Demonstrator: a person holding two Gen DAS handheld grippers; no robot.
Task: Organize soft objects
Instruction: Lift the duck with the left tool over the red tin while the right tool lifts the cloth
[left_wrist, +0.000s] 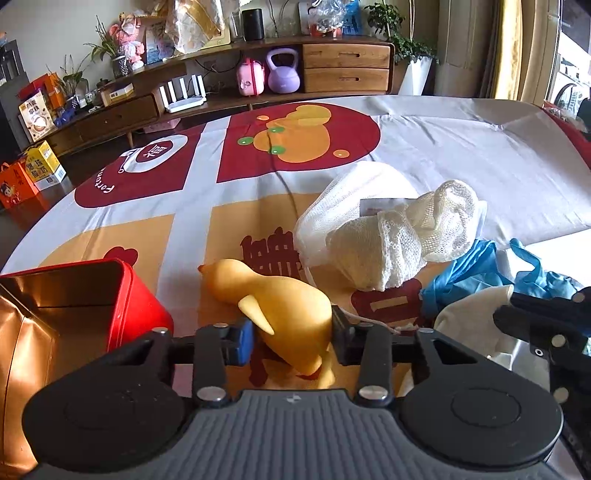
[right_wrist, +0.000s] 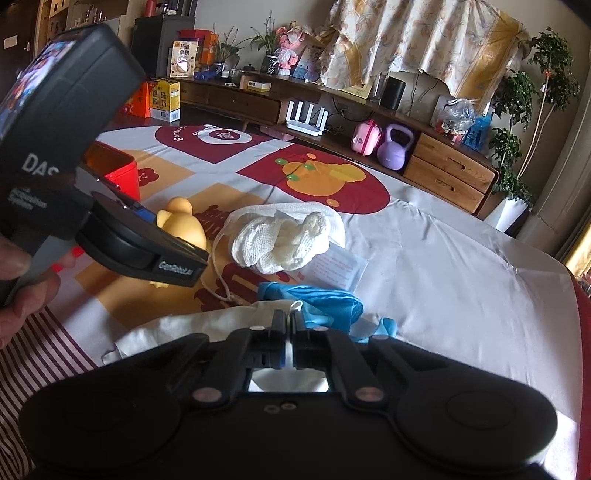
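Observation:
A yellow soft duck (left_wrist: 288, 310) lies on the patterned sheet (left_wrist: 443, 147), and my left gripper (left_wrist: 293, 336) is shut on its body, a pad pressing each side. The duck (right_wrist: 184, 225) also shows in the right wrist view, partly behind the left gripper's body. My right gripper (right_wrist: 290, 321) is shut on the rim of a white cloth bag (right_wrist: 177, 328). A blue soft cloth (right_wrist: 325, 299) lies just beyond it. A white mesh bag with cream knitted pieces (left_wrist: 388, 240) sits past the duck. In the left wrist view my right gripper's fingertips are hidden.
An open red tin (left_wrist: 136, 295) stands left of the duck, with a gold bag (left_wrist: 18, 350) beside it. A paper card (right_wrist: 332, 269) lies under the mesh bag's edge. A wooden sideboard (left_wrist: 343, 70) runs along the far side. A hand (right_wrist: 22, 291) holds the left gripper.

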